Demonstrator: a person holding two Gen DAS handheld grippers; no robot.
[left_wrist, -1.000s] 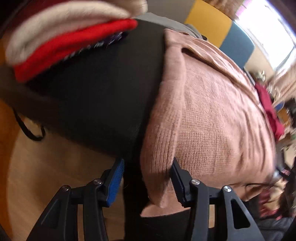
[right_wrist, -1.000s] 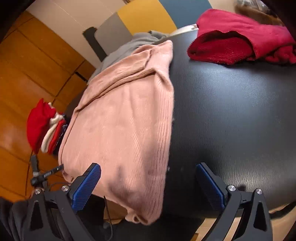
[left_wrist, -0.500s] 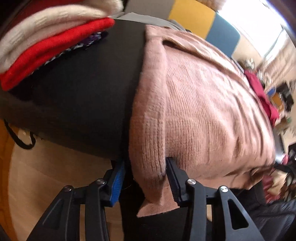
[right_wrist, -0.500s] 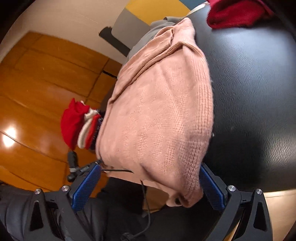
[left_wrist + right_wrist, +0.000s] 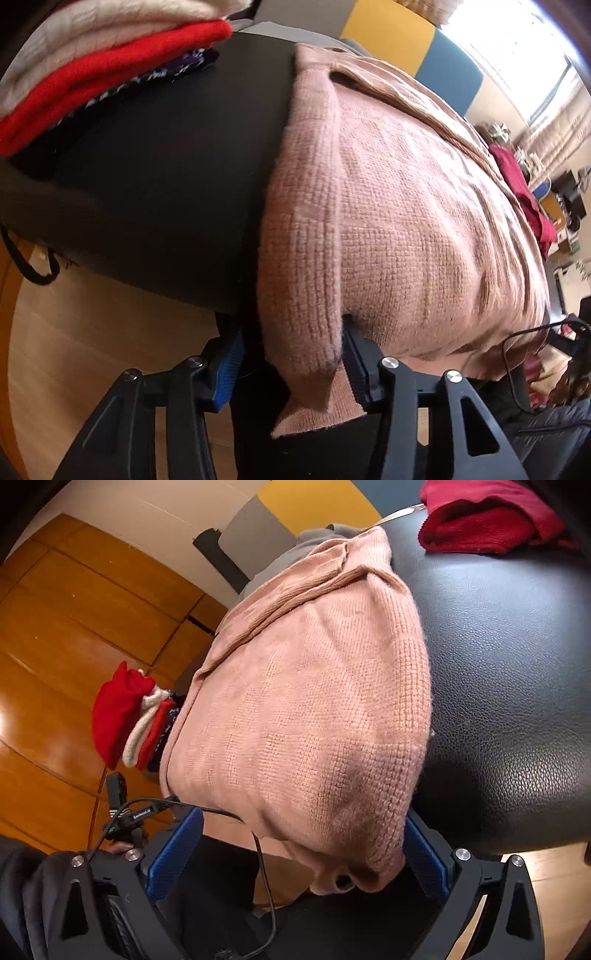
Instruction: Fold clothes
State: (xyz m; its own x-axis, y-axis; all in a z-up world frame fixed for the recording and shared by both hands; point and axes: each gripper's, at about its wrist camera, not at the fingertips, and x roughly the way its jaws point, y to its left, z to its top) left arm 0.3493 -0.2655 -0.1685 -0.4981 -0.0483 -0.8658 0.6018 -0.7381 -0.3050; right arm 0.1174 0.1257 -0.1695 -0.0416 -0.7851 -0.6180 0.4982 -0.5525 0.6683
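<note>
A pink knit sweater (image 5: 406,206) lies partly folded on a black leather table (image 5: 177,177), its hem hanging over the near edge. My left gripper (image 5: 291,363) is open, its jaws on either side of the sweater's near left corner. In the right wrist view the sweater (image 5: 314,709) fills the middle, and my right gripper (image 5: 295,845) is open wide with the near right corner of the hem between its jaws. Neither gripper pinches the cloth.
A stack of folded red and cream clothes (image 5: 92,62) sits at the table's far left and also shows in the right wrist view (image 5: 129,720). A dark red garment (image 5: 487,520) lies at the far right. A grey garment (image 5: 314,541) lies beyond the sweater. A black cable (image 5: 184,805) hangs below the hem.
Both grippers have moved forward to the sweater's hem, so its near corners now sit between their jaws. The left jaws have narrowed slightly around the cloth.
</note>
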